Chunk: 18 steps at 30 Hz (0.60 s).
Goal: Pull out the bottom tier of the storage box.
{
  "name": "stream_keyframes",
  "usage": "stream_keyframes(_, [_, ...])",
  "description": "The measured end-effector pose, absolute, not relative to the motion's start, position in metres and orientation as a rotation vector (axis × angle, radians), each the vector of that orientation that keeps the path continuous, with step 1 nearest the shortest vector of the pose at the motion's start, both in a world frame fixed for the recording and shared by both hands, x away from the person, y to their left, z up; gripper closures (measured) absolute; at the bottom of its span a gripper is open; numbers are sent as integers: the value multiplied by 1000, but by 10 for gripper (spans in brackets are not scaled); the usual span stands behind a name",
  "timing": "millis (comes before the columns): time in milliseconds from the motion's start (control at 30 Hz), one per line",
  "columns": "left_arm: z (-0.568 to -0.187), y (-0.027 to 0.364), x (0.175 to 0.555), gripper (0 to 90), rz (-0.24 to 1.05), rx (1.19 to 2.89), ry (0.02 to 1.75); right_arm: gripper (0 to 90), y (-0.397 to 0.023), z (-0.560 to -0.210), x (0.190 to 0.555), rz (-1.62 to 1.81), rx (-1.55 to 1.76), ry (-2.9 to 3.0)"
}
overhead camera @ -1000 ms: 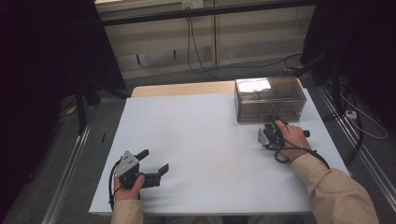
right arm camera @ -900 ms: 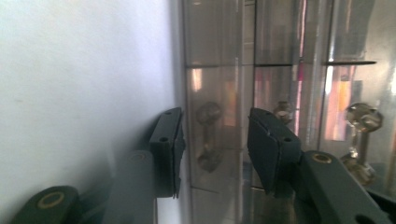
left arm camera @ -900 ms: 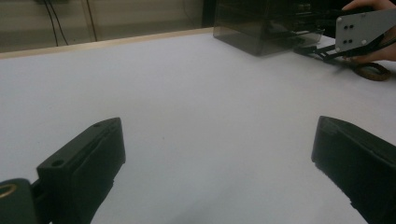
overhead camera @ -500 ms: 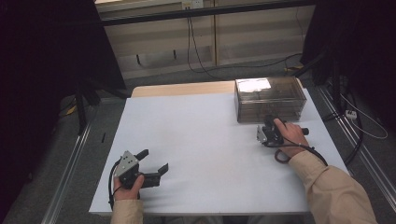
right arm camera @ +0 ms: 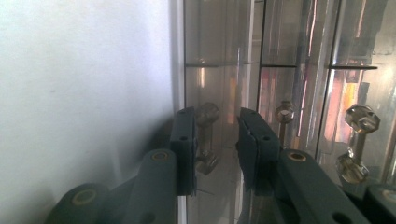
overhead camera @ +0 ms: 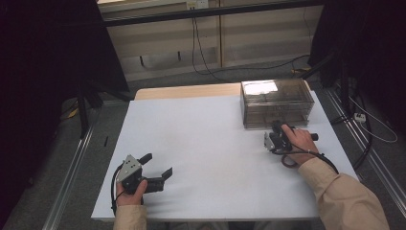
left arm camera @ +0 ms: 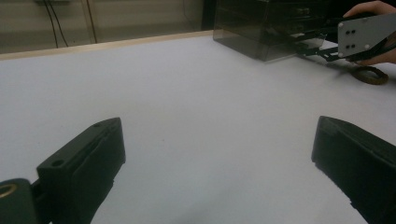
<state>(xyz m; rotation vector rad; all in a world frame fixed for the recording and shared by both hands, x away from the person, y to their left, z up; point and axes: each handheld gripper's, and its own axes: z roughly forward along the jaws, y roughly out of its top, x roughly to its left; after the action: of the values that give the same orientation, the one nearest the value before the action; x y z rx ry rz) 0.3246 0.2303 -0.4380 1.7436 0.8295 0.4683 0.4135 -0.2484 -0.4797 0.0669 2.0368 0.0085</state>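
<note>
High view, white table [overhead camera: 206, 143], left gripper [overhead camera: 155, 168] fingers spread, right gripper [overhead camera: 276, 129] fingers narrowed around drawer knob [right arm camera: 205, 113].

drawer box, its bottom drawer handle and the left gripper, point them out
drawer box [overhead camera: 276, 92], high view, on its clear top face
bottom drawer handle [right arm camera: 206, 138], right gripper view, on the bar between the jaws
left gripper [overhead camera: 156, 165], high view, midway between its fingertips

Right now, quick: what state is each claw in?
Left claw: open, empty, over the bare table.
Right claw: jaws just closed in around a drawer knob on the clear box; whether they press on it cannot be told.
</note>
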Motion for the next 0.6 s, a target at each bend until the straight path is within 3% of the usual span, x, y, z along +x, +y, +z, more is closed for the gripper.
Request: stream_keyframes(600, [-438, 230, 325, 29, 471, 1741, 830, 698, -249, -480, 397, 12, 61, 2033])
